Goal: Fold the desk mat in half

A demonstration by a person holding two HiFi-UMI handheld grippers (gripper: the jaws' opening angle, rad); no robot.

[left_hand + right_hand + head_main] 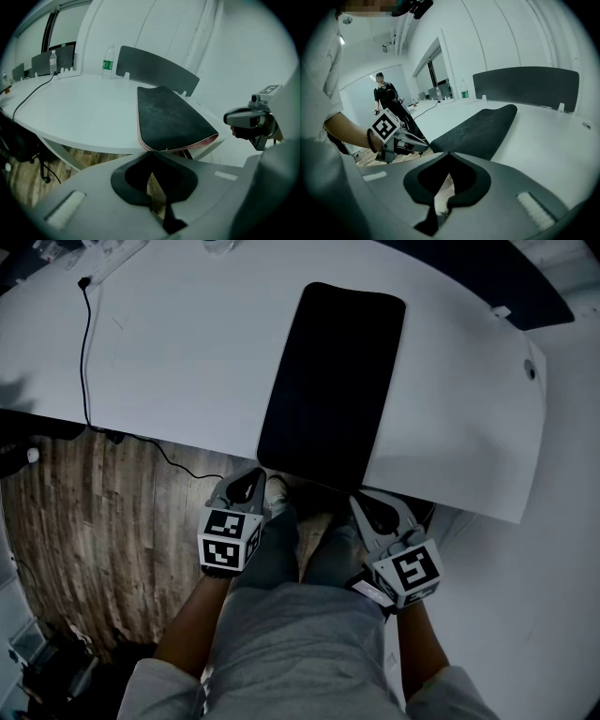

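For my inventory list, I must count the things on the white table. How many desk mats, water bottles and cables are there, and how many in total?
Desk mat: 1
Water bottles: 2
Cable: 1
Total: 4

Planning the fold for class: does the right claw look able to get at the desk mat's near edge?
Probably yes. The desk mat overhangs the table on the near side, and the right claw sits just short of that overhang with nothing between. Its jaws look shut, so they would have to open first.
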